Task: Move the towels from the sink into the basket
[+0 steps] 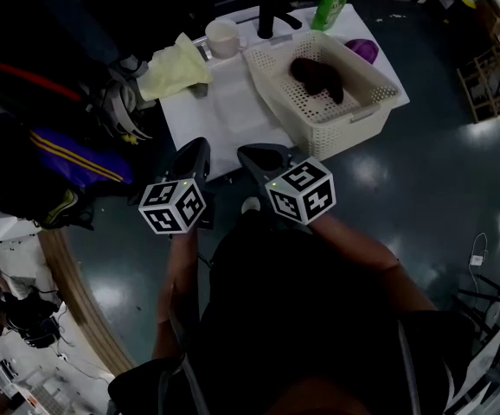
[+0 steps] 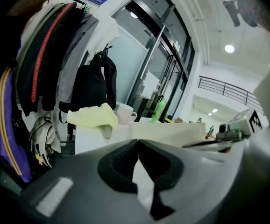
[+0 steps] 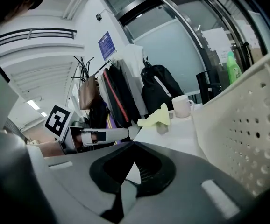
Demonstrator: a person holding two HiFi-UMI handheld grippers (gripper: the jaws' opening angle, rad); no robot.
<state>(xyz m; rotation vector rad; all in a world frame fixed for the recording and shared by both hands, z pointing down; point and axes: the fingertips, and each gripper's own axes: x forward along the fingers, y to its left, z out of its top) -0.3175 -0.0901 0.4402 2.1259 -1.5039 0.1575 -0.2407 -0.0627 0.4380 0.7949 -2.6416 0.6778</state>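
A white perforated basket (image 1: 319, 124) stands on the right half of a white table (image 1: 224, 115) and holds a dark brown towel (image 1: 317, 78). A pale yellow towel (image 1: 174, 69) lies crumpled at the table's left edge, also in the left gripper view (image 2: 94, 117) and the right gripper view (image 3: 156, 118). My left gripper (image 1: 200, 145) and right gripper (image 1: 248, 154) hover side by side just short of the table's near edge, both shut and empty. The left one's jaws (image 2: 138, 143) and the right one's (image 3: 134, 146) meet with nothing between. The basket wall (image 3: 247, 120) rises close on the right.
A white mug (image 1: 222, 36), a black faucet (image 1: 272, 15), a green bottle (image 1: 331, 3) and a purple bowl (image 1: 362, 50) stand at the table's far side. Jackets and bags on a rack (image 1: 60, 145) crowd the left. Dark glossy floor surrounds the table.
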